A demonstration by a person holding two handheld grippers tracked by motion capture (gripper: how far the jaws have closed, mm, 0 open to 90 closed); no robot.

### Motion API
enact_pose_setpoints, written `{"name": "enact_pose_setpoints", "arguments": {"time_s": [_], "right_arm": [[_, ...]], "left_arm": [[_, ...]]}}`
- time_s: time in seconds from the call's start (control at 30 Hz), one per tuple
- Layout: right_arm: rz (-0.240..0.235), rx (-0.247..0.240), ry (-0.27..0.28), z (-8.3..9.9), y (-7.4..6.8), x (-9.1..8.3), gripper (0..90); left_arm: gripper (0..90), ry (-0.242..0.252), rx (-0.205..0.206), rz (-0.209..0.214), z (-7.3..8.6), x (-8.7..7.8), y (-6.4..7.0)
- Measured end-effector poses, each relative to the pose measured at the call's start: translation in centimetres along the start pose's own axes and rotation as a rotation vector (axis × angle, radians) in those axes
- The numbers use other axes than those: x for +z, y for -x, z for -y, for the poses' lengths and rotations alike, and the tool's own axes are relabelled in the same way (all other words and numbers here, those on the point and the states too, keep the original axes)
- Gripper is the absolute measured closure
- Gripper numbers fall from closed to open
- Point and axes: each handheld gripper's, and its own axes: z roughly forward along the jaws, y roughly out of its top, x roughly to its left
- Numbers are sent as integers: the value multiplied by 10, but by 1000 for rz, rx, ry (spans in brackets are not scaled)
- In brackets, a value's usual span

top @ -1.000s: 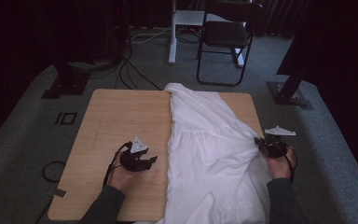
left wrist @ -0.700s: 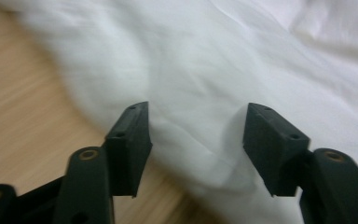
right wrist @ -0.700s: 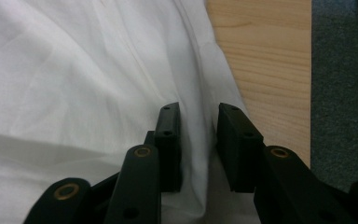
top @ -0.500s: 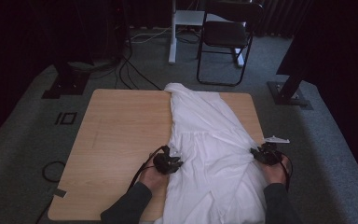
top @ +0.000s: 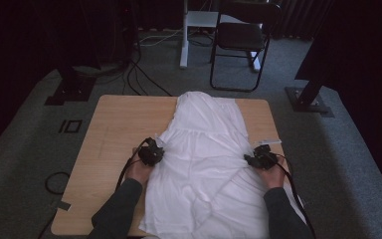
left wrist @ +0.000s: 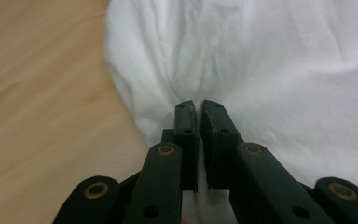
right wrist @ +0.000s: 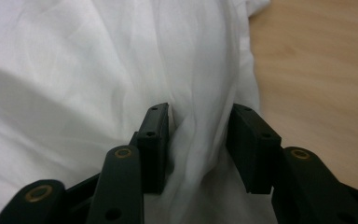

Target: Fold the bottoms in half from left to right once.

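A white garment [top: 204,164] lies spread along the right half of the wooden table [top: 114,129], its hem hanging over the near edge. My left gripper [top: 152,151] is at the garment's left edge near the waist. In the left gripper view its jaws are shut on a pinch of the white garment [left wrist: 242,60], the left gripper [left wrist: 199,114] pulling creases toward its tips. My right gripper [top: 258,159] is at the garment's right edge. In the right gripper view the right gripper [right wrist: 198,123] is open, its jaws astride a raised fold of the garment [right wrist: 98,70].
Bare wood [left wrist: 42,93] lies left of the garment and a narrow strip [right wrist: 317,70] to its right. Beyond the table stand a black chair [top: 241,40], a white stand [top: 185,35] and floor cables [top: 139,79]. A black stand base [top: 308,99] sits at the right.
My left gripper moved from bare wood to the garment's left edge, shut on it and drew that edge leftward. My right gripper shifted inward, and the garment's right edge bunched toward the middle.
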Motion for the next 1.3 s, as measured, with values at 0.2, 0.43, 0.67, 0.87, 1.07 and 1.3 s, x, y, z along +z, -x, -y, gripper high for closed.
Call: {"name": "enact_pose_setpoints", "arguments": {"time_s": [0.2,0.43,0.67,0.87,1.07,1.3], "right_arm": [[-15,-22,2,-28,-10,24,544],[3,-1,-16,-26,13,20,479],[-7,83,60,6,39,-9,465],[-11,125,223,4,40,-46,376],[-34,155,327,-13,31,-65,289],[-130,-25,207,-19,-17,-42,339]], "left_arm": [[857,-16,-78,-100,-5,13,-27],[809,29,-100,-60,9,4,-27],[644,82,-120,5,27,-19,-22],[550,163,-123,43,34,-44,-7],[516,192,-114,68,40,-53,5],[511,199,-121,84,47,-54,15]]}}
